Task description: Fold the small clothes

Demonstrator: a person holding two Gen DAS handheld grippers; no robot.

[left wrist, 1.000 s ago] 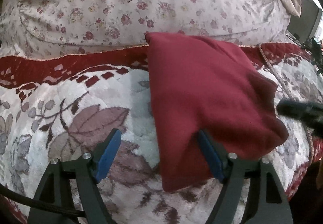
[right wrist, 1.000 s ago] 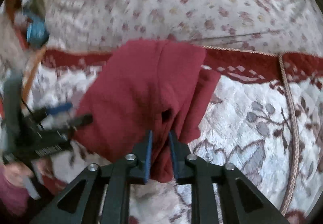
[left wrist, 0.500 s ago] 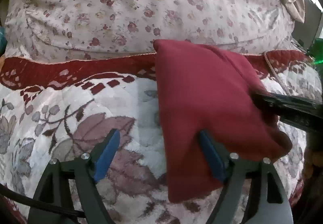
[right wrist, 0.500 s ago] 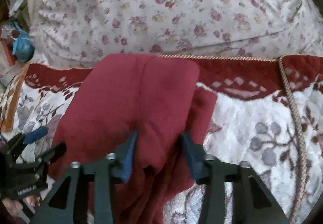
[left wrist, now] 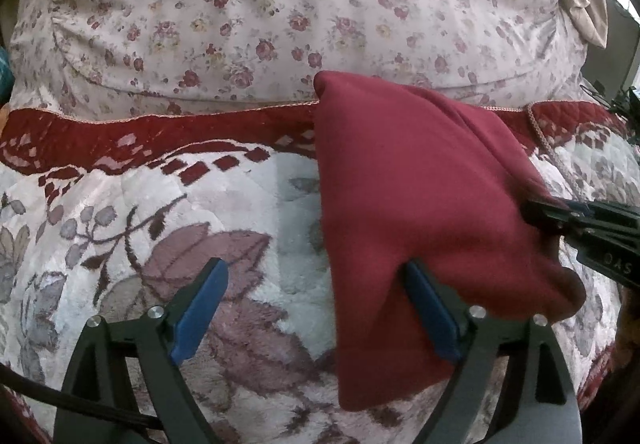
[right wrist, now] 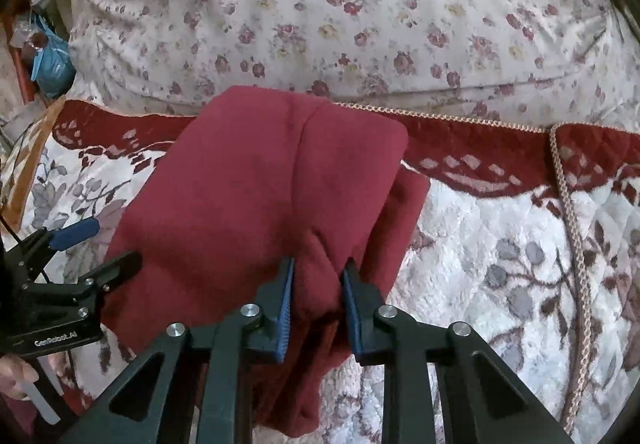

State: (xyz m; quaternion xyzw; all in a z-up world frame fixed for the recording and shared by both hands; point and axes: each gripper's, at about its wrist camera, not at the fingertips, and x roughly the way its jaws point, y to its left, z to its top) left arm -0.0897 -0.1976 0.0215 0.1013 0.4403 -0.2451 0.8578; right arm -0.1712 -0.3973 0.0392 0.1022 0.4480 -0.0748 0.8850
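A dark red folded garment (left wrist: pixel 416 204) lies on a patterned bed blanket; it also shows in the right wrist view (right wrist: pixel 256 200). My left gripper (left wrist: pixel 316 308) is open, straddling the garment's near left corner, its right finger under the cloth edge. My right gripper (right wrist: pixel 318 304) has its jaws narrowed around a raised fold of the garment's near edge, with cloth between the blue pads. The right gripper shows at the right in the left wrist view (left wrist: pixel 588 224). The left gripper shows at the left in the right wrist view (right wrist: pixel 76 264).
A floral pillow or duvet (left wrist: pixel 280 16) rises behind the garment. The blanket (left wrist: pixel 160 224) has a red border and a braided cord (right wrist: pixel 576 244) down its right side. Clutter and a blue bag (right wrist: pixel 52 60) lie off the bed at far left.
My right gripper opened half a second ago, moved in over the garment's near edge, and has narrowed again on a fold. My left gripper stayed open in place.
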